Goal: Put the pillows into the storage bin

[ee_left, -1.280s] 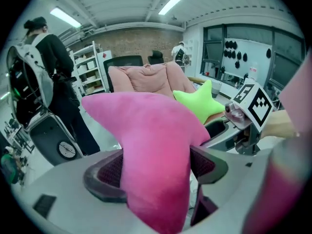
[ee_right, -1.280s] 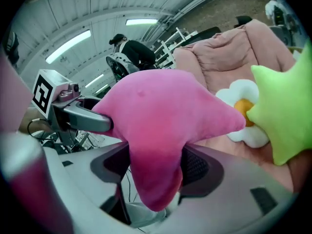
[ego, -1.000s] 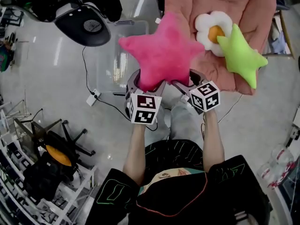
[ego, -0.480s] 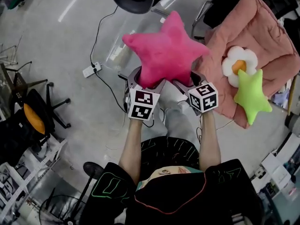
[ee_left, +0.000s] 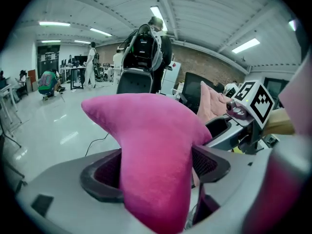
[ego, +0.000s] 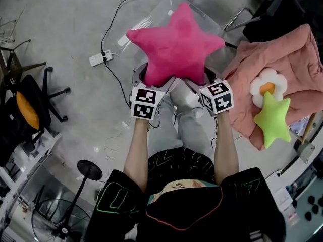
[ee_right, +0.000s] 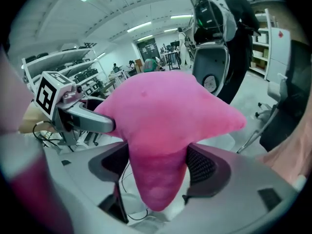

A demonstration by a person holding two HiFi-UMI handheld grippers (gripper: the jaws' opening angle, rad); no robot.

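Note:
A pink star pillow (ego: 174, 47) hangs in the air above the clear storage bin (ego: 144, 21), whose lid-less rim shows behind it. My left gripper (ego: 154, 82) pinches one lower point of the star (ee_left: 151, 150), and my right gripper (ego: 194, 82) pinches the other (ee_right: 165, 126). Both pairs of jaws are opening, with the plush still between the pads and touching them. A green star pillow (ego: 272, 122) and a white flower pillow (ego: 267, 87) lie on the pink quilted cushion (ego: 298, 54) at the right.
A white power strip (ego: 97, 58) and black cables lie on the grey floor left of the bin. A black chair with an orange seat (ego: 25, 110) stands at the far left, a round stand base (ego: 89, 169) near my left side.
The pink star, held by both grippers, has swung left away from the pink cushion and now sits over the clear bin. The cushion with the other two pillows has slid to the right of the view.

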